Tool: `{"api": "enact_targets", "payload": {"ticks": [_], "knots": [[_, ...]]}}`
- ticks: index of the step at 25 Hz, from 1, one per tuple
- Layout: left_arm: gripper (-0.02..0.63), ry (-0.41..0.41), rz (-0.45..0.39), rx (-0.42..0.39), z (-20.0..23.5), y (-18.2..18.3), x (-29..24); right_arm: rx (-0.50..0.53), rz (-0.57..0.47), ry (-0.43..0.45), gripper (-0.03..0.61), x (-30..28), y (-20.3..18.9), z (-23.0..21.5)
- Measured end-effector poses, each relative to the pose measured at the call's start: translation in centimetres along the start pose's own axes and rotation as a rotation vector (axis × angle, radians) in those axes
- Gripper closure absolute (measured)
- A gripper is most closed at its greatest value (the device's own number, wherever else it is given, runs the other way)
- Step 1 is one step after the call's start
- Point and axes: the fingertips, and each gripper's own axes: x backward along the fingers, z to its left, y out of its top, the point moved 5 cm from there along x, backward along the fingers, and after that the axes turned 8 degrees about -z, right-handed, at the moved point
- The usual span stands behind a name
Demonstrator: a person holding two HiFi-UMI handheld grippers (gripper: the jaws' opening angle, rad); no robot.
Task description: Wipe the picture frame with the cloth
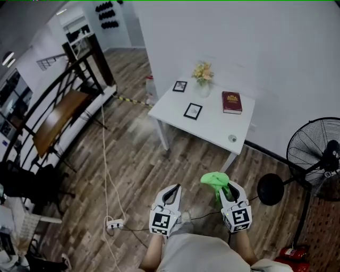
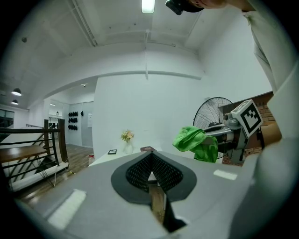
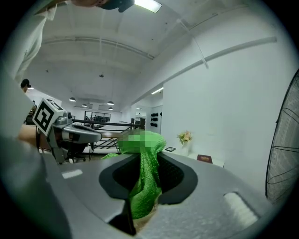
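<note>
R gripper (image 1: pixel 227 192) clamped on green cloth (image 1: pixel 214 180); L gripper (image 1: pixel 175 190) closed, empty, just beside; picture frame (image 1: pixel 193 110) on table (image 1: pixel 212 126) well ahead.

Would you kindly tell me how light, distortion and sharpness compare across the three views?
Head view: soft, even light, darker toward the left edge, with the white table sharp. Left gripper view: strong fisheye with black corners, and the ceiling lamp is blown out. Right gripper view: the same fisheye, and a mosaic patch overlays the top of the green cloth.
</note>
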Motion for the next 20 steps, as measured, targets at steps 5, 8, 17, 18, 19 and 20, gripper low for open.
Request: {"api": "enact_targets", "payload": {"ticks": [5, 8, 17, 18, 19, 20], "knots": [[0.594, -0.024, -0.004, 0.007, 4.0, 0.0, -2.4, 0.006, 0.011, -0.022, 0.486, -4.1, 0.3, 0.1], [0.594, -0.042, -0.009, 0.007, 6.0, -0.1, -3.7, 0.008, 0.018, -0.040, 0.486, -6.1, 0.2, 0.2], [0.594, -0.060, -0.033, 0.014, 9.9, -0.2, -6.9, 0.017, 0.011, -0.089, 0.486, -10.6, 0.5, -0.5], [0.594, -0.059, -0.034, 0.015, 10.2, -0.2, -7.2, 0.018, 0.010, -0.089, 0.486, -11.1, 0.5, -0.5], [0.594, -0.058, -0.035, 0.015, 10.5, -0.2, -7.4, 0.019, 0.008, -0.088, 0.486, -11.6, 0.5, -0.5], [0.594, -0.056, -0.036, 0.016, 10.8, -0.3, -7.7, 0.022, 0.007, -0.085, 0.486, -12.0, 0.5, -0.5]]}}
